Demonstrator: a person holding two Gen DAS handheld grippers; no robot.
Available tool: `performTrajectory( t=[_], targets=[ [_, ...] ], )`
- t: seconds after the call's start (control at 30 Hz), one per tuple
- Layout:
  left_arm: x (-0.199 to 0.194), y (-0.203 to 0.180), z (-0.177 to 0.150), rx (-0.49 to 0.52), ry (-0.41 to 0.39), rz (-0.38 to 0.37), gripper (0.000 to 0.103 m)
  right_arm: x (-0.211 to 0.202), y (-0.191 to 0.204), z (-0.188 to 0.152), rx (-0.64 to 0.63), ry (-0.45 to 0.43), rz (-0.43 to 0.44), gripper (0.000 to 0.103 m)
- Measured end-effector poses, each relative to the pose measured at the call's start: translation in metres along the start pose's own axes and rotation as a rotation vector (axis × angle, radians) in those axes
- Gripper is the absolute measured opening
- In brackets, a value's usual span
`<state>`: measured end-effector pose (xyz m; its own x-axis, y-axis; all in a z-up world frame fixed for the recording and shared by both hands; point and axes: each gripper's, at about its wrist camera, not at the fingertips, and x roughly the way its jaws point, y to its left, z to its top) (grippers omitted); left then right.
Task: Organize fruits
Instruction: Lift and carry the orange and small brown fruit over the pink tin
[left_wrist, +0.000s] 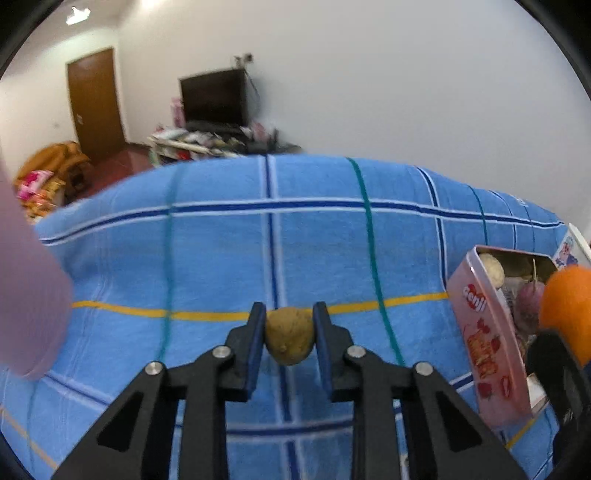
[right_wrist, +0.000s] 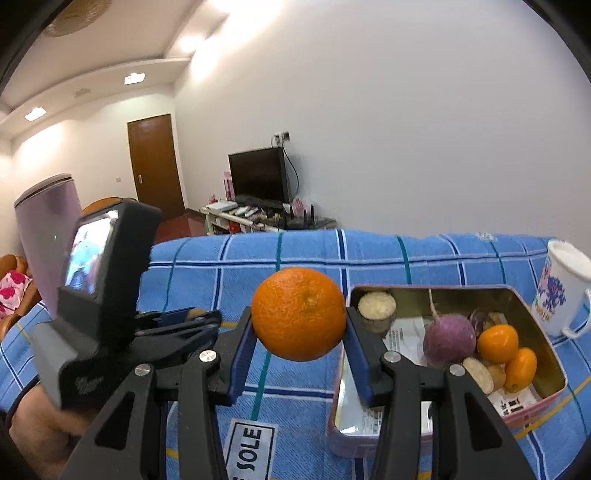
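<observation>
In the left wrist view my left gripper (left_wrist: 289, 314) is shut on a small brown fruit (left_wrist: 290, 336), held just above the blue checked cloth (left_wrist: 221, 258). My right gripper (right_wrist: 299, 315) is shut on a big orange (right_wrist: 299, 314) in the air, just left of an open pink tin (right_wrist: 546, 354). The tin (left_wrist: 480, 332) holds a purple root (right_wrist: 448, 339), two small oranges (right_wrist: 496, 343) and several other pieces. The right wrist view shows my left gripper (right_wrist: 188, 321) from the side, low at the left. The orange (left_wrist: 567, 310) shows at the left wrist view's right edge.
A tall lilac container (right_wrist: 48, 236) stands at the left on the cloth. A white printed mug (right_wrist: 561, 291) stands behind the tin's right end. A label reading SOLE (right_wrist: 251, 450) lies on the near cloth. Beyond the table are a TV (right_wrist: 258, 177) and a door (right_wrist: 155, 166).
</observation>
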<state>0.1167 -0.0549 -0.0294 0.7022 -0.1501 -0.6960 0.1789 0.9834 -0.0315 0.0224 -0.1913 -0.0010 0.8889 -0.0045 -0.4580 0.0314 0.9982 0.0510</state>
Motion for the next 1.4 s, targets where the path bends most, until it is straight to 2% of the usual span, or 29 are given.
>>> performTrajectory(
  t=[0.27, 0.43, 0.87, 1.4],
  targets=[
    [-0.052, 0.007, -0.032, -0.046, -0.141, 0.167, 0.027, -0.007, 0.016, -0.005, -0.060, -0.028, 0.012, 0.048],
    [-0.067, 0.007, -0.042, -0.045, -0.201, 0.221, 0.027, -0.014, 0.021, -0.009, -0.072, -0.047, 0.008, 0.048],
    [-0.082, 0.008, -0.051, -0.068, -0.237, 0.247, 0.027, -0.032, 0.025, -0.014, -0.097, -0.065, 0.009, 0.048],
    [-0.093, -0.011, -0.060, -0.047, -0.248, 0.220, 0.027, -0.043, 0.014, -0.016, -0.095, -0.061, -0.020, 0.048]
  ],
)
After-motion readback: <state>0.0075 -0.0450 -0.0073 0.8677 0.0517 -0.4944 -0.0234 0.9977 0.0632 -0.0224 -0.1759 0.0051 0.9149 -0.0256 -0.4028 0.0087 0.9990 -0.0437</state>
